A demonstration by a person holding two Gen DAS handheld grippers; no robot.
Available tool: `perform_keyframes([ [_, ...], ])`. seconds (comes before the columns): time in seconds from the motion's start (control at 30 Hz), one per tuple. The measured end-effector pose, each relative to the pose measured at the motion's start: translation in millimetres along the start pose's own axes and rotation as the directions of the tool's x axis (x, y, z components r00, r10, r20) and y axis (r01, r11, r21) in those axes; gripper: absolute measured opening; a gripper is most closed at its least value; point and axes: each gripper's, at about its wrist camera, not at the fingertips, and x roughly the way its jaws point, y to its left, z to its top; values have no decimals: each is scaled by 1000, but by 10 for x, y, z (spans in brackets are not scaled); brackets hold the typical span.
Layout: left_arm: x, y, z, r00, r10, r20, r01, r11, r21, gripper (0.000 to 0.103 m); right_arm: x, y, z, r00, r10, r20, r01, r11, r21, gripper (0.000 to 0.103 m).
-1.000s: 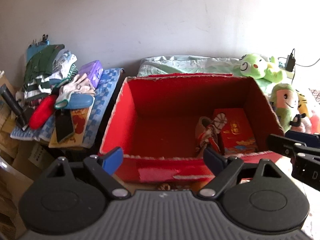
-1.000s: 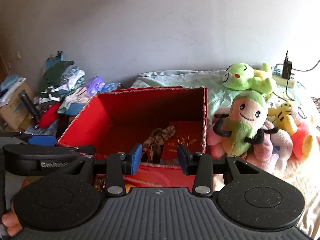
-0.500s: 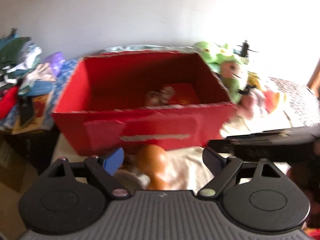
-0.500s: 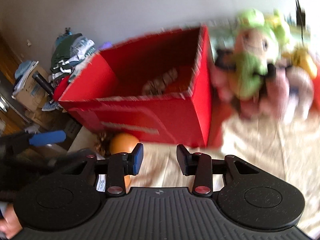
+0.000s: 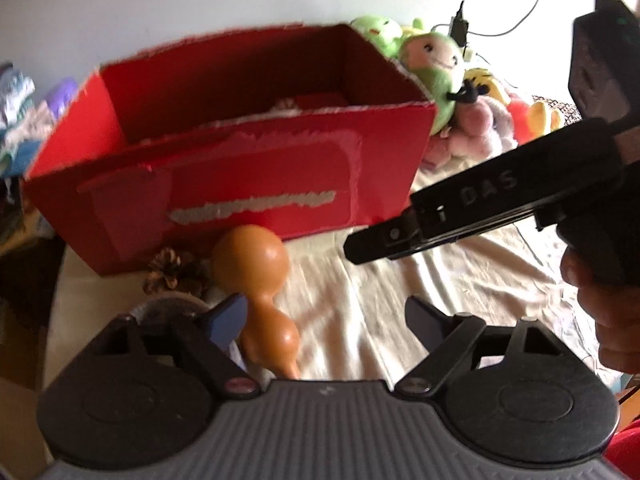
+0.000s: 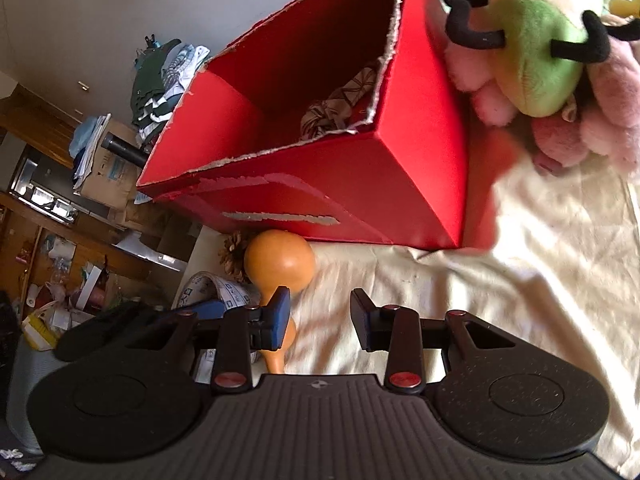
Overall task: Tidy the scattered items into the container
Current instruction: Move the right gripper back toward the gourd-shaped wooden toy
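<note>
A red cardboard box (image 5: 256,176) stands on a cream cloth; it also shows in the right wrist view (image 6: 360,184) with a patterned cloth item (image 6: 340,108) inside. An orange gourd (image 5: 260,280) lies in front of the box, next to a pine cone (image 5: 168,272) and a tape roll (image 5: 168,308). My left gripper (image 5: 324,320) is open and empty, its left finger beside the gourd. My right gripper (image 6: 320,316) is open and empty, just right of the gourd (image 6: 280,268); its body crosses the left wrist view (image 5: 500,208).
Plush toys (image 6: 540,40) are piled right of the box. Clothes and cardboard boxes (image 6: 160,68) are stacked at the left beyond the bed edge. The cream cloth (image 6: 500,280) spreads in front and to the right of the box.
Both grippers have dropped from above the box to the cloth in front of it. The gourd, pine cone and tape roll have come into view. Both stay open.
</note>
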Motion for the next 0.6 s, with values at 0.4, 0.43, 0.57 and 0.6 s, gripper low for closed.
perform_keyframes([
  [0.4, 331, 163, 123, 995, -80, -52, 77, 995, -66, 99, 193, 16, 111, 999, 6, -50, -6, 1000, -2, 36],
  [0.43, 335, 164, 121, 994, -95, -48, 92, 993, -70, 100, 199, 14, 122, 999, 6, -51, -6, 1000, -2, 36],
  [0.57, 308, 126, 85, 990, -139, -37, 138, 990, -34, 100, 249, -12, 159, 997, 6, -73, -5, 1000, 6, 33],
  [0.6, 299, 103, 84, 987, -156, -36, 156, 988, -19, 100, 268, 0, 164, 997, 8, -80, -7, 1000, 7, 32],
])
